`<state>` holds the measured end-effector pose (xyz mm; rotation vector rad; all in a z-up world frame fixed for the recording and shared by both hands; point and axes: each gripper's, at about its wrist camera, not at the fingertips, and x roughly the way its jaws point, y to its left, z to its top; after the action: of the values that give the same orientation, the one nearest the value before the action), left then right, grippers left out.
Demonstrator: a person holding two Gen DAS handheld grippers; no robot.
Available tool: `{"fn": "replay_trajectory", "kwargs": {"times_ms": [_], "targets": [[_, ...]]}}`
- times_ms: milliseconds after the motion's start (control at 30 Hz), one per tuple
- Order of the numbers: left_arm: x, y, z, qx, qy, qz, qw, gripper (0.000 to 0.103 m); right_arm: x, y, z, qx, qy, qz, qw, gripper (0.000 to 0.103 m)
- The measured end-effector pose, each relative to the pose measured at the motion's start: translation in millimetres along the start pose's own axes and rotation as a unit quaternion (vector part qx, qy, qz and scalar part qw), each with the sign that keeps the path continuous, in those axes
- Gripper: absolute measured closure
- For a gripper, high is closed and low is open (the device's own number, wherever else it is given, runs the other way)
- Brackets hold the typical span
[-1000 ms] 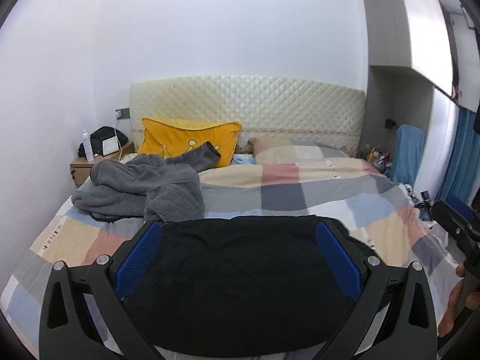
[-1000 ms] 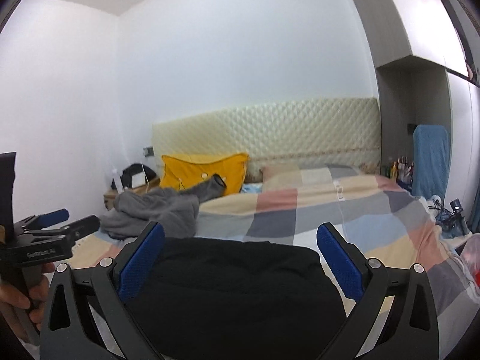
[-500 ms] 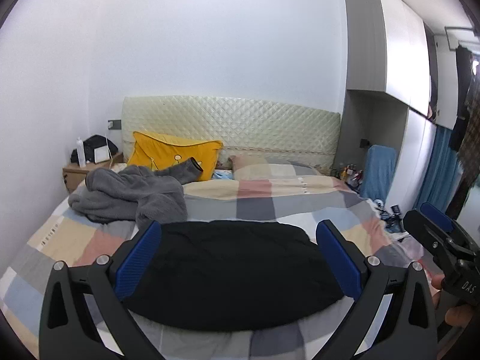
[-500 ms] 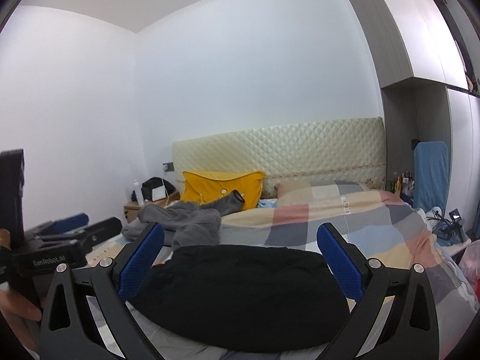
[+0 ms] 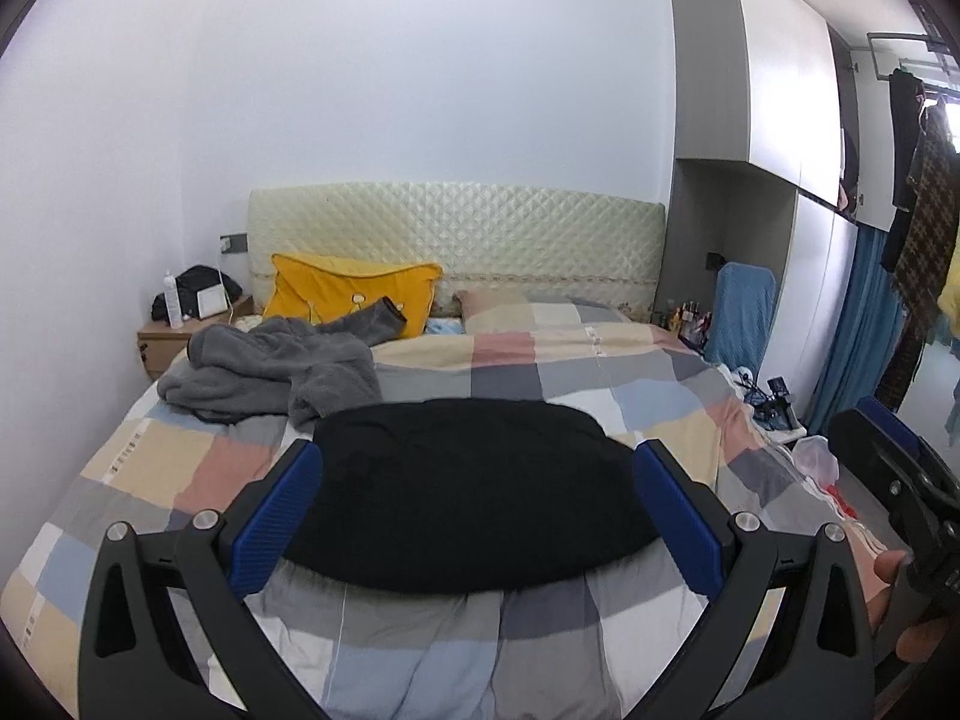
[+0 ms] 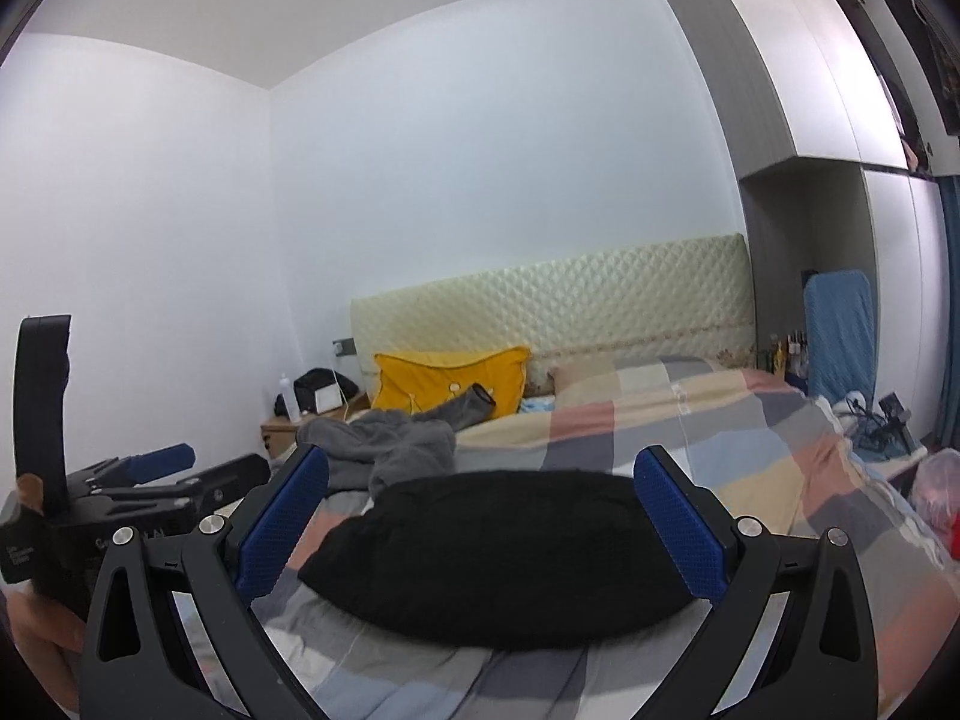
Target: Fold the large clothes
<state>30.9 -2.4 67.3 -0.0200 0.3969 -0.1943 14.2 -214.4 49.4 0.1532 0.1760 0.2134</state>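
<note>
Both wrist views face the headboard [image 5: 456,240] from the bed's foot — apparently sharing the black garment [image 6: 510,546].

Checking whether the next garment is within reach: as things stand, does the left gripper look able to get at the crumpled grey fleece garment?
Probably yes. The left gripper is open and empty, the grey fleece garment lies uncovered ahead-left, and only the flat black garment lies between.

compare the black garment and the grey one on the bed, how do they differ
The black garment lies in a compact, smooth-edged oval near the foot of the bed; the grey garment sits crumpled in a loose heap nearer the yellow pillow, one sleeve stretched toward it. The black one looks flat and matte, the grey one fluffy and rumpled. Both rest on the checked duvet, and neither gripper holds either.
</note>
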Motion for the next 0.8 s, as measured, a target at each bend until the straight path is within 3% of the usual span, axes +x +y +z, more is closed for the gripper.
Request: {"fn": "replay_trajectory", "kwargs": {"times_ms": [300, 800], "targets": [[-1, 6, -30, -0.010, 0.038, 0.023, 0.9990, 0.000, -9, 2, -21, -0.007, 0.034, -0.010, 0.999, 0.000], [21, -3, -72, -0.005, 0.099, 0.015, 0.9949, 0.000, -6, -9, -72, 0.021, 0.087, -0.058, 0.994, 0.000]]}}
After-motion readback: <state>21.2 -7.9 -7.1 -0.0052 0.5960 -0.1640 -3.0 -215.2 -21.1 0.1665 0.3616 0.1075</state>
